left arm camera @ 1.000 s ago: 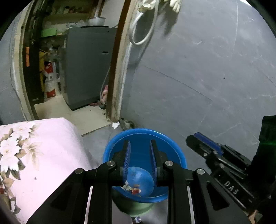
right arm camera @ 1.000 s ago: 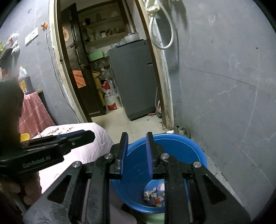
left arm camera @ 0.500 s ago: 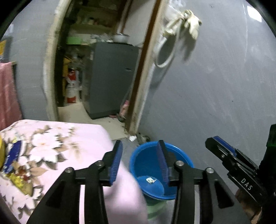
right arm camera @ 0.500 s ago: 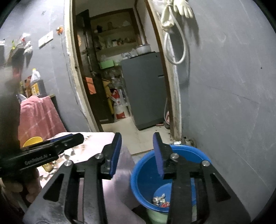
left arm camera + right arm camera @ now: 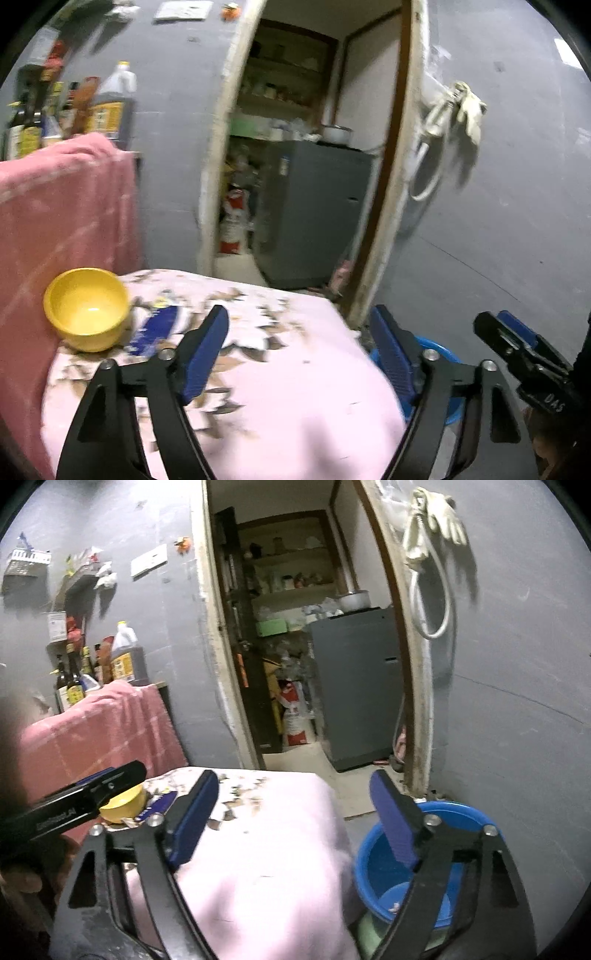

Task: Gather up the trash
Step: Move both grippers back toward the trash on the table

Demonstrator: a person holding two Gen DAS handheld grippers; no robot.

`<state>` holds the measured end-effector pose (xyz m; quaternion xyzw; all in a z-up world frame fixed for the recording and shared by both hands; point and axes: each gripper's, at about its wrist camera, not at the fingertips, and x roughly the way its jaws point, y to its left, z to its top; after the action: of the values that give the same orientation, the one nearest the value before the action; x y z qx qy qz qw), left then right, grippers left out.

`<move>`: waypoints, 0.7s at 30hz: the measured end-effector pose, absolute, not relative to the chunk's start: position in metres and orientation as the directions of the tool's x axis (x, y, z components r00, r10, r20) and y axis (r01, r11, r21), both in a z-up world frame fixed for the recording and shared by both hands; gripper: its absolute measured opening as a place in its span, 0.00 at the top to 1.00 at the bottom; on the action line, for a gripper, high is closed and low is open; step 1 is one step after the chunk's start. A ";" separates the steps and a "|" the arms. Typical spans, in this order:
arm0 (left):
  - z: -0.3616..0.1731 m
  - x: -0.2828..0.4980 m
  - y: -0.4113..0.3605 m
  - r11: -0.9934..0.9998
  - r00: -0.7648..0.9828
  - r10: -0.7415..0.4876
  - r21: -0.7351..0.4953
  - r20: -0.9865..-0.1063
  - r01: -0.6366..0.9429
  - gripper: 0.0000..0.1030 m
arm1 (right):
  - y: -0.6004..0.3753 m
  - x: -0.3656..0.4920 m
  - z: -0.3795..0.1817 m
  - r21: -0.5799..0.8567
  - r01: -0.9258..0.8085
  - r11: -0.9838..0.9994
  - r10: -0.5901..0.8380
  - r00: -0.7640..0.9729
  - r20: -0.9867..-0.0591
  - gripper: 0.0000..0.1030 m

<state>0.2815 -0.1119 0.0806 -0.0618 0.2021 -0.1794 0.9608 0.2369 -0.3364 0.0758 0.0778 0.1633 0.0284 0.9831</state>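
Lying beside the yellow bowl (image 5: 86, 309), the blue wrapper (image 5: 155, 326) points lengthwise toward the left gripper (image 5: 297, 350). That gripper, nearer the bowl than the right gripper (image 5: 291, 814), has just been opening; both are wide and empty.

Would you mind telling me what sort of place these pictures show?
Probably a modest home's kitchen or dining corner: sauce and oil bottles stand by a grey wall, a floral tablecloth covers the table, and a doorway opens onto pantry shelves.

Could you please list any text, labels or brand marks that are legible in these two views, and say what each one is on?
"DAS": on the body of the right tongs, seen in the left wrist view.
Marking on the left tongs: too blurred to read.
Bottle labels and blue packet: too blurred.
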 end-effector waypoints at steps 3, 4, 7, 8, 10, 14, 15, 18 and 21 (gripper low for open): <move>0.078 0.269 -0.084 0.945 0.885 -0.315 -0.196 -0.343 0.260 0.09 | -0.317 0.236 0.079 0.161 -0.053 0.986 0.100 0.949 -0.300 0.00; 0.076 0.266 -0.076 0.948 0.893 -0.302 -0.201 -0.335 0.245 0.07 | -0.313 0.236 0.080 0.161 -0.056 0.985 0.102 0.950 -0.295 0.00; 0.072 0.254 -0.053 0.957 0.914 -0.256 -0.213 -0.316 0.195 0.05 | -0.298 0.231 0.081 0.171 -0.073 0.982 0.118 0.956 -0.270 0.00; 0.072 0.250 -0.046 0.960 0.918 -0.244 -0.214 -0.312 0.182 0.05 | -0.293 0.230 0.082 0.173 -0.079 0.982 0.123 0.957 -0.262 0.00; 0.069 0.243 -0.034 0.965 0.927 -0.218 -0.207 -0.304 0.159 0.05 | -0.284 0.228 0.081 0.174 -0.093 0.980 0.135 0.959 -0.248 0.00; 0.067 0.231 -0.017 0.981 0.945 -0.145 -0.167 -0.291 0.099 0.04 | -0.265 0.225 0.080 0.168 -0.124 0.978 0.161 0.961 -0.226 0.00; 0.066 0.228 -0.012 0.983 0.949 -0.126 -0.162 -0.288 0.082 0.04 | -0.262 0.223 0.079 0.167 -0.131 0.977 0.167 0.960 -0.223 0.00; 0.062 0.225 0.001 0.986 0.954 -0.088 -0.160 -0.288 0.043 0.04 | -0.248 0.225 0.077 0.158 -0.155 0.975 0.187 0.957 -0.220 0.00; 0.056 0.222 0.012 0.987 0.956 -0.057 -0.162 -0.287 0.010 0.04 | -0.235 0.227 0.074 0.138 -0.181 0.974 0.209 0.952 -0.225 0.00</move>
<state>0.2225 0.0117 0.0561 -0.0797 0.1471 -0.0169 0.9858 0.2274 -0.2347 0.0744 0.0582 0.1199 0.0987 0.9862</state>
